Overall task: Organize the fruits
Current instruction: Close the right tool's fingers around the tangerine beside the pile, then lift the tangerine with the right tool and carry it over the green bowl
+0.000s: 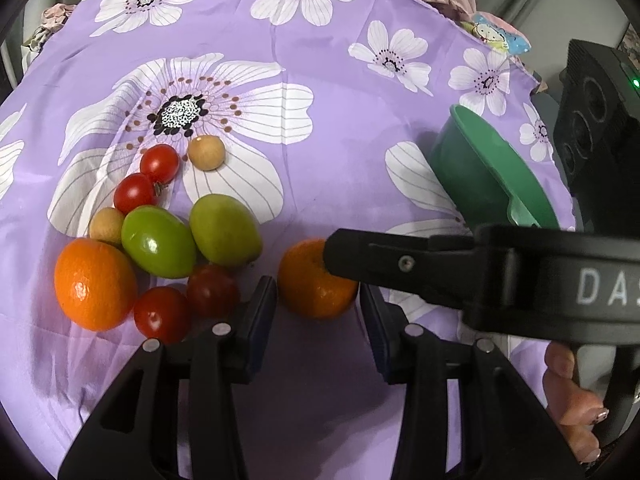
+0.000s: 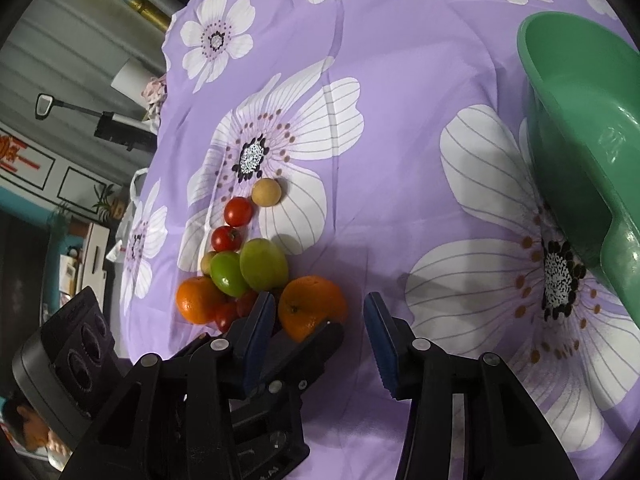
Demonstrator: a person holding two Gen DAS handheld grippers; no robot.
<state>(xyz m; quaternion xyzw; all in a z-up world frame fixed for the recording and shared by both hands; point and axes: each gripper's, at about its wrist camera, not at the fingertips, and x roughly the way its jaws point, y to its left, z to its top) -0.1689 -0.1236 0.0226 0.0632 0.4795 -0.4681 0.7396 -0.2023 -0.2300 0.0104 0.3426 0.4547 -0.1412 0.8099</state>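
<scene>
On the purple flowered cloth (image 1: 320, 80) covering the counter, a cluster of fruit is seen: an orange (image 1: 94, 284), two green fruits (image 1: 158, 242), cherry tomatoes (image 1: 160, 162) and small tan fruits (image 1: 206, 153). A second orange (image 1: 314, 284) is set apart beside the cluster, and the left tongs (image 1: 318, 312) are held apart around it without pressing. The right tongs (image 2: 320, 322) are likewise held apart, unclamped, and a green bowl (image 2: 580, 128) is seen tilted at the right.
</scene>
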